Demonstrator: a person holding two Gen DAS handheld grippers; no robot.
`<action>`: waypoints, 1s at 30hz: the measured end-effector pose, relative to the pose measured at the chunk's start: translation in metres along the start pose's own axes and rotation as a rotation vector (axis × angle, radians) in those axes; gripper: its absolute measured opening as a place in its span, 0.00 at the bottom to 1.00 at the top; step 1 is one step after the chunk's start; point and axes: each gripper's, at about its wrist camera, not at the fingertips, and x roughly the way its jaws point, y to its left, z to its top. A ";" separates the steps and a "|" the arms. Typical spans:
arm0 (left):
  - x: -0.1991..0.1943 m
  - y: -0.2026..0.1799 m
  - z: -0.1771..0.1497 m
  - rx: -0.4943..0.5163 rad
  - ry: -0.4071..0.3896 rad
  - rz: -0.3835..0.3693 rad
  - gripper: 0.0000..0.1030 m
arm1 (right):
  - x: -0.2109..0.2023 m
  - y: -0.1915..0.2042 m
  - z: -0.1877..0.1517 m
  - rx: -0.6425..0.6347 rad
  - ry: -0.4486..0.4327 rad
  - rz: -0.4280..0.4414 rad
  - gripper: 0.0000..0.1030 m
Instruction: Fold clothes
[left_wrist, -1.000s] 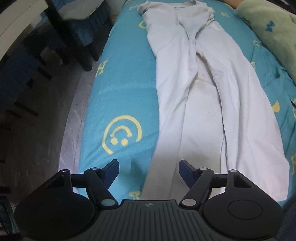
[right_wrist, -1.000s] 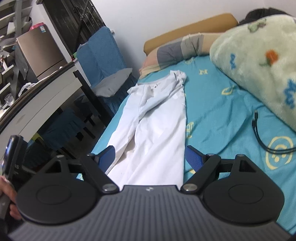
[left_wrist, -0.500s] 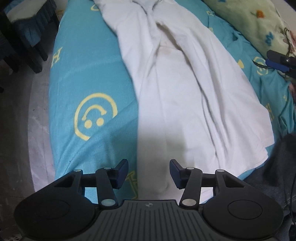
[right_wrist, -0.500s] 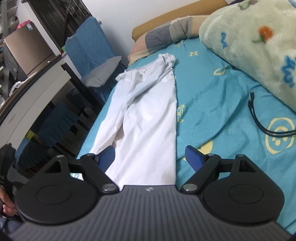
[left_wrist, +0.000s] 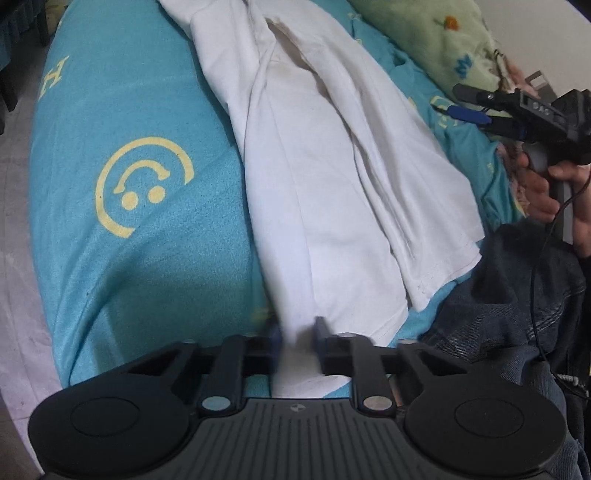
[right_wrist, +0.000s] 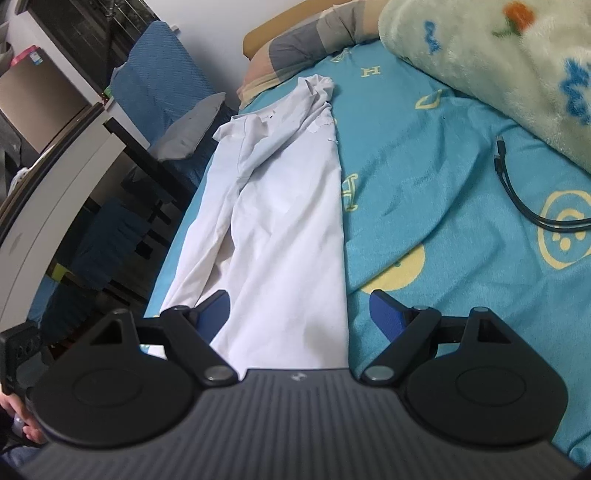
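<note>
White trousers (left_wrist: 332, 177) lie lengthwise on a teal bed sheet (left_wrist: 140, 258), waist far, leg hems near. My left gripper (left_wrist: 297, 341) is shut on the hem of the near-left trouser leg, with the cloth pinched between its fingers. My right gripper (right_wrist: 299, 306) is open, its fingers straddling the other trouser leg (right_wrist: 288, 236) near its hem. The right gripper also shows in the left wrist view (left_wrist: 469, 110), held in a hand above the bed's right side.
A green fleece blanket (right_wrist: 498, 62) and a black cable (right_wrist: 524, 206) lie to the right on the bed. A pillow (right_wrist: 295, 48) is at the head. A desk (right_wrist: 48, 192) and blue chair (right_wrist: 162, 74) stand left of the bed. Dark jeans (left_wrist: 498, 314) are at my near right.
My left gripper moved down to the trouser hem and shut on it. My right gripper came lower and closer over the other leg, still open.
</note>
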 end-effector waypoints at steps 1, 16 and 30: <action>0.000 -0.002 0.001 0.012 0.017 0.022 0.03 | -0.001 -0.001 0.000 0.004 -0.003 0.005 0.82; 0.014 -0.220 0.048 0.317 -0.017 0.442 0.01 | -0.022 0.000 0.005 -0.031 -0.070 0.013 0.82; 0.053 -0.183 0.031 0.118 0.025 0.357 0.18 | -0.021 -0.019 0.011 0.070 -0.054 0.043 0.82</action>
